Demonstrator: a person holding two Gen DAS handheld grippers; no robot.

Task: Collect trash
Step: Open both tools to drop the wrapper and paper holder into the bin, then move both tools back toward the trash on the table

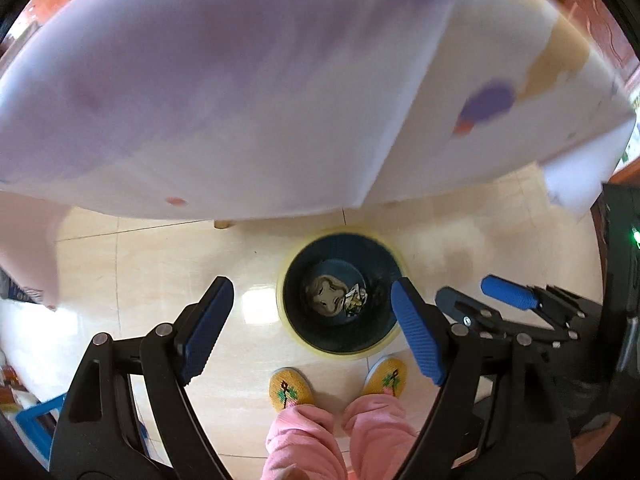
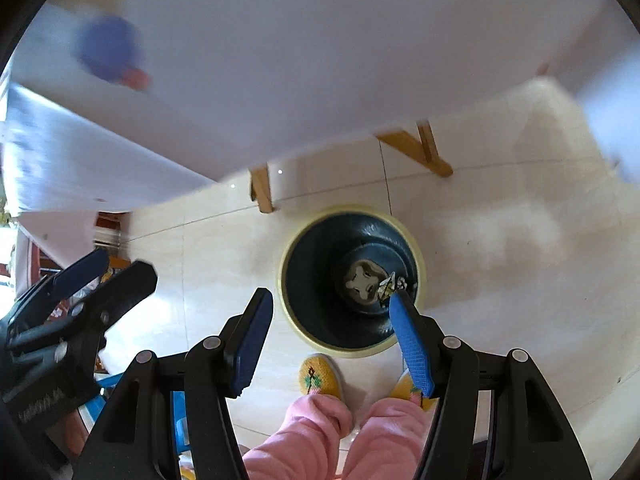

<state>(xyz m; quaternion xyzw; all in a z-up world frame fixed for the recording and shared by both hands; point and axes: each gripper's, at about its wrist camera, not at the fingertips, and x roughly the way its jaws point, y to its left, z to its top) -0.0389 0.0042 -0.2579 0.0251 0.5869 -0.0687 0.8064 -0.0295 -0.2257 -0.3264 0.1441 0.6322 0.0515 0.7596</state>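
Note:
A dark round bin (image 1: 340,292) with a pale yellow rim stands on the tiled floor, seen from above in both views (image 2: 352,276). A crumpled shiny wrapper (image 1: 354,300) lies at its bottom (image 2: 390,284). My left gripper (image 1: 312,296) hangs above the bin, open, with nothing between its blue pads. My right gripper (image 2: 332,304) is also open and empty over the bin. The right gripper (image 1: 480,292) shows at the right of the left wrist view, and the left gripper (image 2: 104,268) at the left of the right wrist view.
A table draped in a white cloth (image 1: 240,100) with purple spots fills the upper part; its wooden legs (image 2: 262,190) stand just behind the bin. A person's pink trousers (image 1: 340,436) and yellow slippers (image 1: 290,390) are right before the bin. A blue crate (image 1: 32,420) sits at lower left.

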